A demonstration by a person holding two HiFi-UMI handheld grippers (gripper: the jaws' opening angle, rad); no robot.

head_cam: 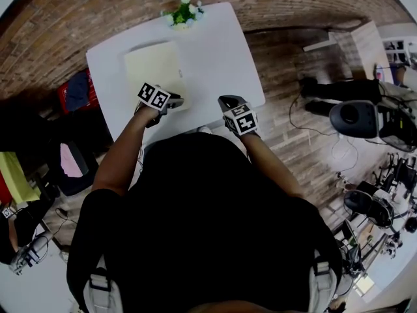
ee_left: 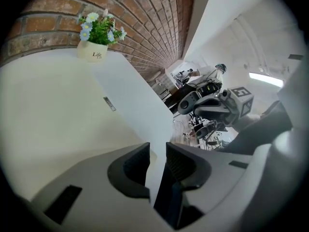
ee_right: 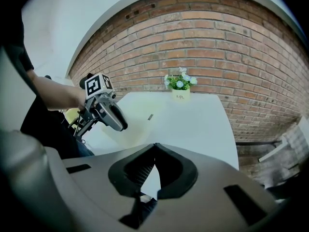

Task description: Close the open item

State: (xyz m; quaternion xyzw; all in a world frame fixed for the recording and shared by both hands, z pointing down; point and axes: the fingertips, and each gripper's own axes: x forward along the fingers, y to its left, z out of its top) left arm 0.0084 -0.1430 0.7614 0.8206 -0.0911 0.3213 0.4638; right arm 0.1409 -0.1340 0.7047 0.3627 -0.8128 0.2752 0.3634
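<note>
A flat cream folder [head_cam: 156, 67] lies on the white table [head_cam: 225, 51]; in the left gripper view it fills the left side [ee_left: 58, 110]. My left gripper [head_cam: 174, 101] is at the folder's near right corner. Its jaws stand a narrow gap apart with the cream corner pinched between them [ee_left: 157, 151]. My right gripper [head_cam: 228, 102] hovers over the table's near edge, right of the folder. Its tips meet with nothing between them [ee_right: 154, 146]. From the right gripper view, the left gripper [ee_right: 120, 123] hangs just above the folder [ee_right: 137, 112].
A small pot of flowers [head_cam: 184, 13] stands at the table's far edge. A red crate [head_cam: 77, 91] and a dark chair sit to the left of the table. Camera gear and cables [head_cam: 355, 116] crowd the floor on the right.
</note>
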